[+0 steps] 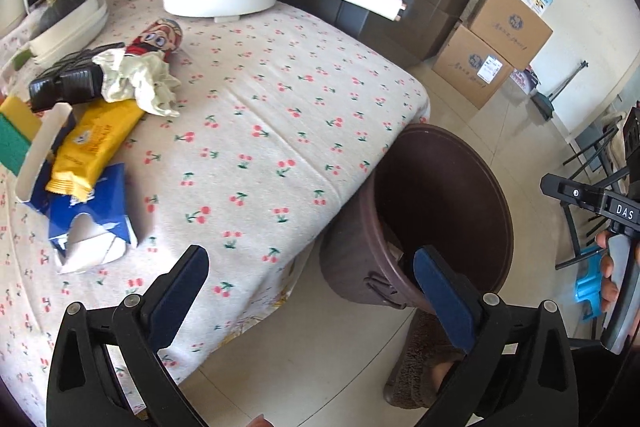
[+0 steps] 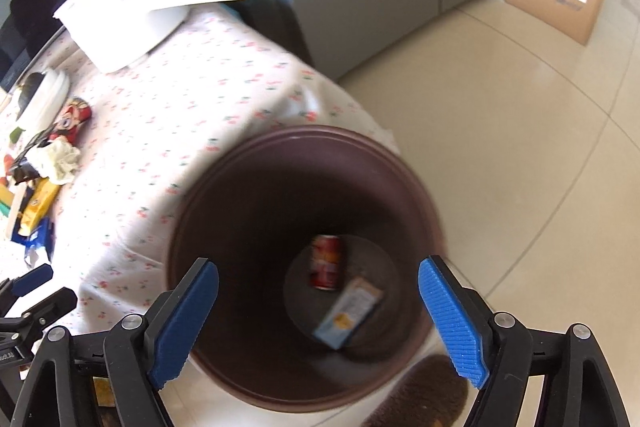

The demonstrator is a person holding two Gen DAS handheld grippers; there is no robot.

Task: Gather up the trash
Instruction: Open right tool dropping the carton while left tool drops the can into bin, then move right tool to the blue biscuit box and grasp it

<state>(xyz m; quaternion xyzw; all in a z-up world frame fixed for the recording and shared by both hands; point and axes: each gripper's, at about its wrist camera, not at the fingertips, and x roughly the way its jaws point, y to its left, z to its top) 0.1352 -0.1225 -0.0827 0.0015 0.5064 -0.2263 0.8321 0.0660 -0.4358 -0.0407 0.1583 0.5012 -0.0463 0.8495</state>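
Right claw open above bin, beside cherry-print tablecloth, tiled floor.

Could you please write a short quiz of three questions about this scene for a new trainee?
1. True or false: the right gripper is holding a can over the bin.
2. Which things lie at the bottom of the bin? A) a red can and a small carton; B) a sponge and a cup; C) nothing.
3. Fill in: the yellow wrapper lies on the ____ with the cherry tablecloth, beside a crumpled tissue.

Key
1. False: both its jaws and those of the left gripper stand open with nothing between them.
2. A
3. table
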